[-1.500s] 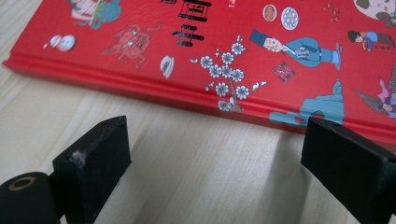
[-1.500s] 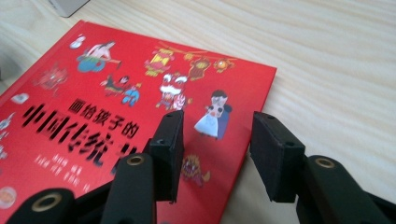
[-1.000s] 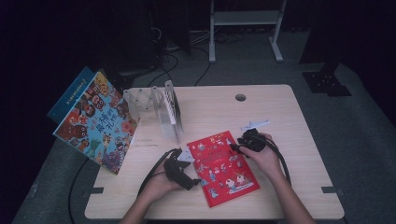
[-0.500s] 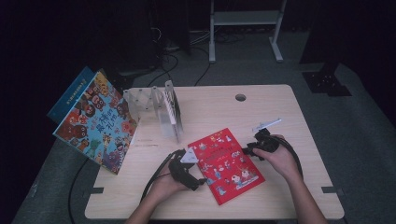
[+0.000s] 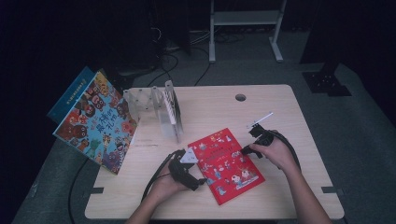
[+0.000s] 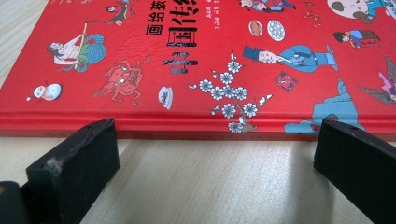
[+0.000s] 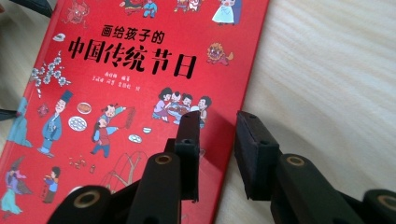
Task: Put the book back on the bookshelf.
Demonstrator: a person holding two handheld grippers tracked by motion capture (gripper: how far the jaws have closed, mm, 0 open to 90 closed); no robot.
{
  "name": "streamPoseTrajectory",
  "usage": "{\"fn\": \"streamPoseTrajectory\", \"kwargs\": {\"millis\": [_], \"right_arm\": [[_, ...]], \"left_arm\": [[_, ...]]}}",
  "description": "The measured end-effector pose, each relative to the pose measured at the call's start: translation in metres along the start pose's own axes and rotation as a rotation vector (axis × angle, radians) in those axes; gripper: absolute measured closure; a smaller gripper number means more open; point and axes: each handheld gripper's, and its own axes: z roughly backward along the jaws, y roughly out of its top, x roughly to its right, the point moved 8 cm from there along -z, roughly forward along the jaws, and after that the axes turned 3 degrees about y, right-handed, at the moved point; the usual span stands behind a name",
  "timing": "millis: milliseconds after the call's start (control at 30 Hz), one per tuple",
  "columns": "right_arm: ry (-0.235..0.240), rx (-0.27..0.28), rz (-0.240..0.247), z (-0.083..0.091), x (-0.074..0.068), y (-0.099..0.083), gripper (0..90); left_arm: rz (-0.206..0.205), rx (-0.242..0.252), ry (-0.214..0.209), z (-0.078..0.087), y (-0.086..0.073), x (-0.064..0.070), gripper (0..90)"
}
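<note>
A red picture book lies flat on the wooden table, cover up. My left gripper rests low on the table at the book's near-left edge. In the left gripper view its jaws stand wide open, level with the book's spine and just short of it. My right gripper is at the book's far-right edge. In the right gripper view the gripper is only narrowly open: one jaw hangs over the red cover and the other over bare wood, holding nothing.
A clear folding book rack stands at the back left of the table. A colourful picture book leans off the table's left edge, with a blue one behind it. A cable hole sits near the far edge. Cables trail from both grippers.
My right gripper has slid from above the cover out to the book's right edge. My left gripper has crept a little closer to the spine. The book has stayed put.
</note>
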Motion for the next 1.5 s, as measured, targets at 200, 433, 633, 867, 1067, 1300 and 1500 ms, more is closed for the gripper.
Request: {"fn": "streamPoseTrajectory", "kwargs": {"millis": [200,433,633,867,1067,1300,1500], "right_arm": [[0.009,-0.051,-0.007,-0.006,0.003,0.005,69.7],[0.096,-0.068,-0.088,-0.01,0.007,0.005,65.9],[0.091,-0.09,-0.082,-0.01,0.007,0.007,66.4],[0.131,-0.044,-0.064,0.008,0.001,0.012,69.0],[0.153,-0.034,-0.022,0.027,-0.013,0.02,67.9],[0.232,-0.057,-0.009,0.033,-0.026,0.022,66.5],[0.262,-0.083,-0.011,0.031,-0.037,0.028,64.4]], "left_arm": [[-0.003,-0.003,0.0,0.0,0.0,0.0,0.0],[-0.005,-0.003,-0.001,0.0,0.0,0.0,0.0],[-0.005,-0.003,-0.002,0.0,0.0,-0.001,0.0],[-0.007,-0.002,-0.004,0.0,0.0,-0.001,0.0],[-0.013,-0.001,-0.004,0.0,0.0,-0.001,0.0],[-0.013,-0.001,-0.004,0.0,0.0,-0.002,0.0],[-0.008,0.001,-0.005,0.0,0.0,-0.001,0.0]]}}
